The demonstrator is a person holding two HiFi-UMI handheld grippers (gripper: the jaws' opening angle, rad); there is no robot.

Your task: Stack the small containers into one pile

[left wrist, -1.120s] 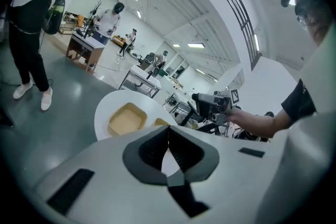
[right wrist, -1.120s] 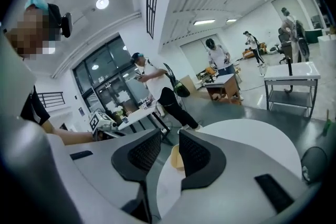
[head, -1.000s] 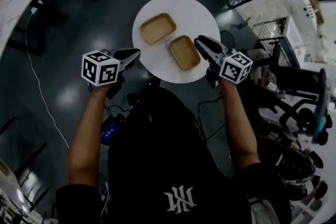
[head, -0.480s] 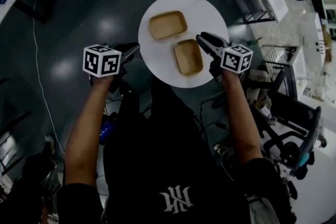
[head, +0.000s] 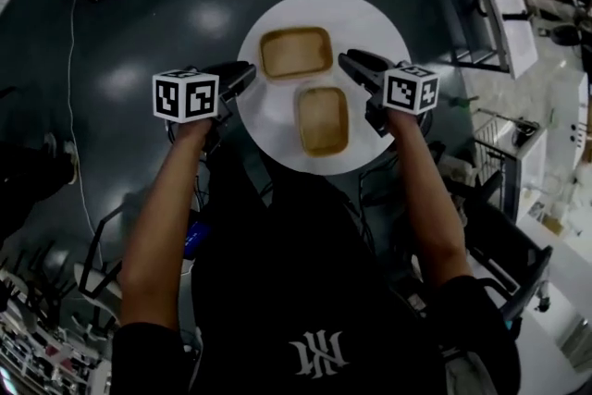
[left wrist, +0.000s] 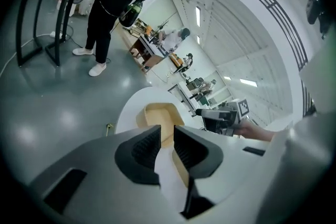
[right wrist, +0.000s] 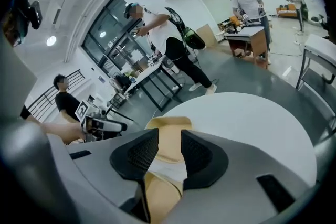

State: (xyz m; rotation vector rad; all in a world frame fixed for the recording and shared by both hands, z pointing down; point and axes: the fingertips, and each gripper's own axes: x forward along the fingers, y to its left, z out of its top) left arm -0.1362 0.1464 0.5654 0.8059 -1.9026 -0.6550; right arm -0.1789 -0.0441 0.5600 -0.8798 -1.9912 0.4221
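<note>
Looking at the far container [head: 296,52] and the near container [head: 322,119], we find them just beside each other on the round white table [head: 375,18]. They seem light, thin and fairly stiff, so we would pinch one rim wall. The left tongs [head: 246,70] and the right tongs [head: 345,61] hover on either side, both slightly apart and holding nothing.

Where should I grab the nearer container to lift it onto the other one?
Pinch the right-hand rim of the nearer container, coming from the right with the right gripper, one jaw inside, one outside. It lies flat and open-topped on the table, so that thin wall is likely the only hold.
</note>
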